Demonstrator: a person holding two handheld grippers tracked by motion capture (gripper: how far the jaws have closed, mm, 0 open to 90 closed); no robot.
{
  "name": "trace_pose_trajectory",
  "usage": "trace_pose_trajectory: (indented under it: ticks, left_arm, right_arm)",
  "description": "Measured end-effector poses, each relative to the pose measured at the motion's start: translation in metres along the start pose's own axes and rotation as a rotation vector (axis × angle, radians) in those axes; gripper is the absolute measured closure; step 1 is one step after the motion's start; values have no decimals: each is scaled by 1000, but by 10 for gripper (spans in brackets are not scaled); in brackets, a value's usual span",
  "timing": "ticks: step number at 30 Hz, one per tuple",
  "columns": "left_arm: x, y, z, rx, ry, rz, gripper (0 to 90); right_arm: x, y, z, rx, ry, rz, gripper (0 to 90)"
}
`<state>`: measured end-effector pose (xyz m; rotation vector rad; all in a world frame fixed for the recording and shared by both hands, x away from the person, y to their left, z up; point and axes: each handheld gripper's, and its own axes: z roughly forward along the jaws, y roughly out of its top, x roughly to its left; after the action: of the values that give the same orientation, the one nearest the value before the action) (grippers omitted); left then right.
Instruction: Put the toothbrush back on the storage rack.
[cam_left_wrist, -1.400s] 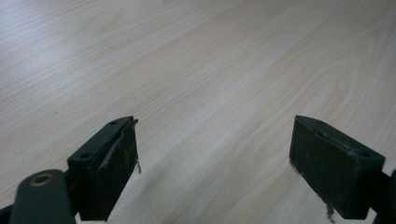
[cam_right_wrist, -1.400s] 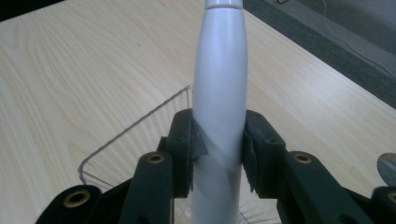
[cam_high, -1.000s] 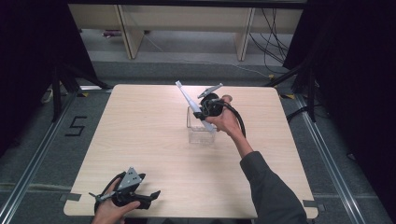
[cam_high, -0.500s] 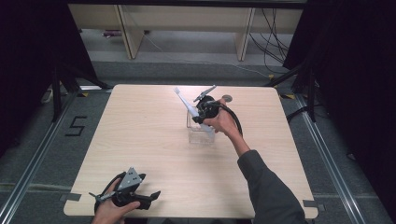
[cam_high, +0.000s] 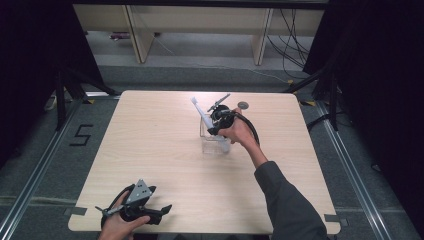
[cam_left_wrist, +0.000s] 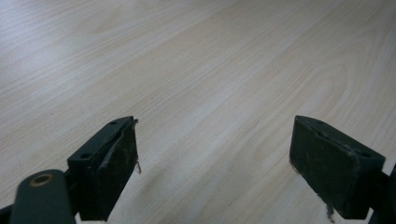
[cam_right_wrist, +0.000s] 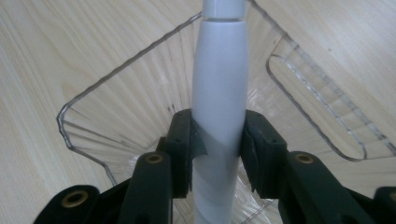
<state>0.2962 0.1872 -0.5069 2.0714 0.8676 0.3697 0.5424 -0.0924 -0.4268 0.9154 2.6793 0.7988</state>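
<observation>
Right gripper view: toothbrush (cam_right_wrist: 219, 93) between hand-held gripper (cam_right_wrist: 218, 144) pads

On the table (cam_high: 165, 150) we find the holder (cam_high: 215, 142) slightly right of centre and toward the far edge, with the toothbrush (cam_high: 200, 112) rising from it and leaning up and to the left. We place the right gripper (cam_high: 216, 127) directly over the holder, its jaws on either side of the toothbrush handle, and a small disc (cam_high: 243, 105) behind and to its right near the far edge. We locate the left gripper (cam_high: 162, 210) well apart from these, at the near left corner.
</observation>
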Motion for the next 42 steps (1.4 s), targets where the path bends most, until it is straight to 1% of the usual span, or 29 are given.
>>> trace_pose_trajectory:
  ticks: [3,4,5,6,7,8,9,10,11,12,13,14,15,16,17,18,19,20,21,22,27,29,34,35,37,38,39,40,42]
  left_arm:
    - [1,0,-1,10,3,8,149]
    - [-1,0,0,2,-3,-10,149]
    - [2,0,-1,19,-3,27,149]
    - [0,0,0,11,-8,7,149]
    - [-1,0,0,1,-12,-7,149]
    - [0,0,0,13,-11,8,149]
    - [-1,0,1,-6,-11,-14,149]
    - [-1,0,0,3,-10,-5,149]
    - [2,0,-1,15,1,24,149]
    - [-1,0,0,-2,-5,-16,149]
    - [-1,0,0,-3,-6,-17,149]
    - [-1,0,0,-2,-6,-17,149]
    - [0,0,-1,11,-5,-2,149]
    - [0,0,-1,16,-6,3,149]
    - [-1,0,1,-2,-6,-19,149]
    - [-1,-1,1,-2,-6,-19,149]
    - [1,0,0,15,-6,0,149]
    - [-1,-1,1,2,-7,-16,149]
    - [-1,-1,1,-6,-6,-17,149]
    - [-1,-1,1,-6,-7,-17,149]
    - [0,-1,0,7,-7,-2,149]
    - [0,-1,0,7,-7,-3,149]
    - [-1,-1,1,-5,-11,-17,149]
    - [-1,-1,1,-5,-10,-17,149]
    - [0,-1,0,6,-1,2,149]
    - [0,-1,1,6,5,-7,149]
    - [0,-1,1,8,6,-1,149]
    - [0,-1,1,7,5,-3,149]
    - [0,-1,1,4,0,-5,149]
  right_arm:
    - [1,1,-5,-19,-14,15,614]
    - [3,2,-8,-5,-10,44,599]
    - [5,1,-12,-4,-13,69,594]
    - [5,1,-14,-11,-7,68,587]
    - [3,1,-14,-33,-6,33,577]
    - [2,1,-15,-45,-15,25,574]
    - [5,1,-19,-20,-9,79,569]
    - [2,0,-19,-42,-14,42,562]
    - [2,0,-20,-52,-11,43,555]
    - [3,0,-22,-53,-16,55,550]
    - [0,-1,-22,-85,-10,22,547]
    - [4,-1,-25,-60,-18,66,542]
    - [2,-1,-27,-71,-10,47,537]
    - [-1,-1,-27,-111,-17,-3,537]
    - [-1,-2,-27,-134,-17,-14,532]
    - [1,-2,-30,-121,-5,16,529]
    - [0,-2,-32,-132,-6,1,522]
    - [0,-2,-33,-139,-4,2,516]
    - [3,-3,-34,-142,3,41,506]
    - [1,-3,-35,-136,5,12,499]
    - [2,-3,-38,-143,-4,17,470]
    - [3,-4,-39,-141,3,38,459]
    - [2,-4,-40,-153,2,28,428]
    - [1,-4,-40,-161,-5,11,425]
    - [2,-5,-41,-167,2,25,415]
    - [2,-6,-41,-172,0,30,413]
    - [4,-7,-43,-145,-5,72,412]
    - [4,-7,-40,-157,-21,75,410]
    - [3,-9,-41,-164,3,50,408]
